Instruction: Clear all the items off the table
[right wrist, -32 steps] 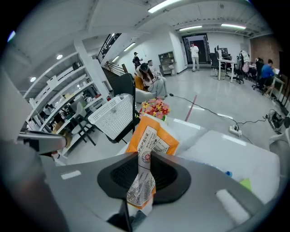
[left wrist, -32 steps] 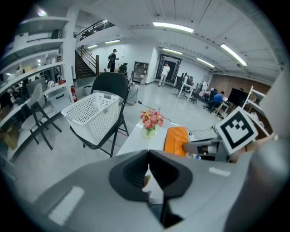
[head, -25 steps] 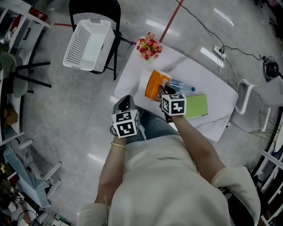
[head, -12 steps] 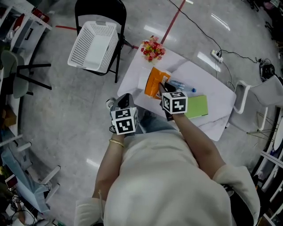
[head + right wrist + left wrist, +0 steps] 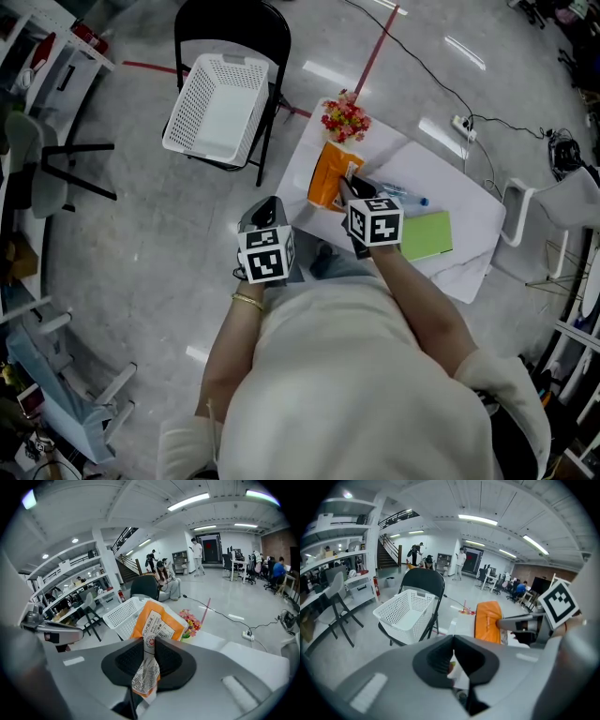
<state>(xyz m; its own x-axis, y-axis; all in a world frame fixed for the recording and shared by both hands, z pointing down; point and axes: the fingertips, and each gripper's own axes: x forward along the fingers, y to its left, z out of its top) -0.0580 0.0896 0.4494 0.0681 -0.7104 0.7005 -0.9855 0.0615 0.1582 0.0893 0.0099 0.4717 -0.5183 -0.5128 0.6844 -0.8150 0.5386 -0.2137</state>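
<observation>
My right gripper (image 5: 349, 190) is shut on the edge of an orange snack bag (image 5: 330, 176), lifted a little over the white table (image 5: 417, 159); in the right gripper view the orange snack bag (image 5: 153, 626) hangs pinched between the pads of my right gripper (image 5: 149, 659). My left gripper (image 5: 264, 215) is shut and empty, held over the floor left of the table, and in the left gripper view my left gripper (image 5: 453, 654) shows its jaws pressed together. A water bottle (image 5: 405, 195), a green book (image 5: 427, 234) and a small flower pot (image 5: 344, 119) lie on the table.
A white perforated basket (image 5: 217, 109) sits on a black folding chair (image 5: 236, 37) to the far left of the table. A white chair (image 5: 553, 202) stands at the right. Cables and a power strip (image 5: 463, 128) run across the floor behind the table.
Both grippers have moved up and away from the body, toward the basket side. The orange bag has risen with the right gripper. The view has shifted, so the table sits further right.
</observation>
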